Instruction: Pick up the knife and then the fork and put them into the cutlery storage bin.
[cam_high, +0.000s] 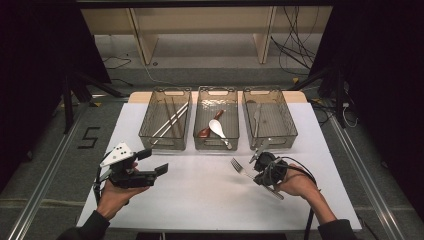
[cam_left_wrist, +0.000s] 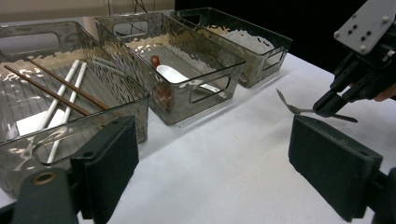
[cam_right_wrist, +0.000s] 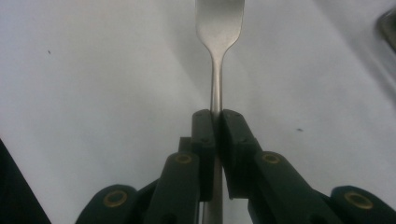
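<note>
Your left gripper (cam_high: 159, 170) waits over the near left of the table (cam_high: 200, 200) with its jaws wide and nothing between them, probably parked out of the way while the other hand works. Beyond it stand three clear bins in a row, sorted by kind: the left bin (cam_high: 150, 134) holds chopsticks (cam_high: 170, 120), laid lengthwise so they fit, the middle bin (cam_high: 198, 142) holds a white spoon (cam_high: 218, 129) and a brown spoon (cam_high: 210, 126), and the right bin (cam_high: 290, 131) holds something pale and long that you cannot make out through the rippled wall; it may be cutlery. Further right, near the front of that bin, your right gripper (cam_right_wrist: 216, 122) has its jaws pinched narrow on the neck of a fork (cam_right_wrist: 218, 28), gripped there likely so the tines lead and the handle trails behind. The fork's tines are cut off at the top edge of the right gripper view, and its handle end is hidden under your right hand (cam_high: 297, 182).
</note>
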